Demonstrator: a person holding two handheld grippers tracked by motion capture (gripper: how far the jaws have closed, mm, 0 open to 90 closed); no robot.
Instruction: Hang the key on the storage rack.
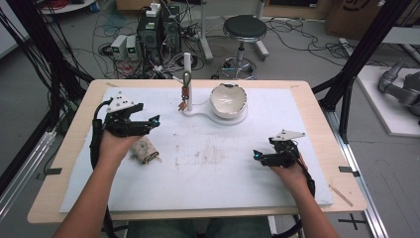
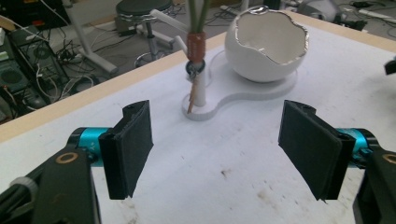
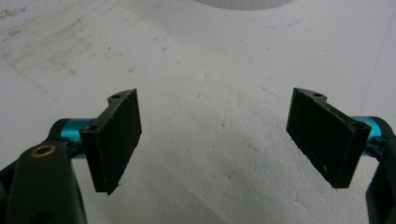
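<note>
At the far middle of the worktop stands a white stand with a flat figure-eight base; a thin white post rises from its left lobe and a white bowl with a jagged, eggshell-like rim sits on its right lobe. A small bunch of keys with a reddish-brown tag hangs against the post, its lower end just above the base. In the left gripper view the same bowl shows a silvery edge along its broken rim, and the tag hangs beside the post with a pale strip pointing down to the base.

Nearer and to the left, a small crumpled beige bundle lies on the white mat that covers most of the wooden worktop. The mat is scuffed and stained in its middle.

The left gripper is held above the mat just far of the bundle, pointing right toward the stand; its jaws stand wide apart with nothing between them, as the left gripper view shows. The right gripper is held low at the near right of the mat, well apart from the stand, pointing left; its jaws are likewise spread wide over bare mat in the right gripper view.

Beyond the far edge of the worktop, a black round stool and boxes of electronics stand on a floor strewn with cables.
</note>
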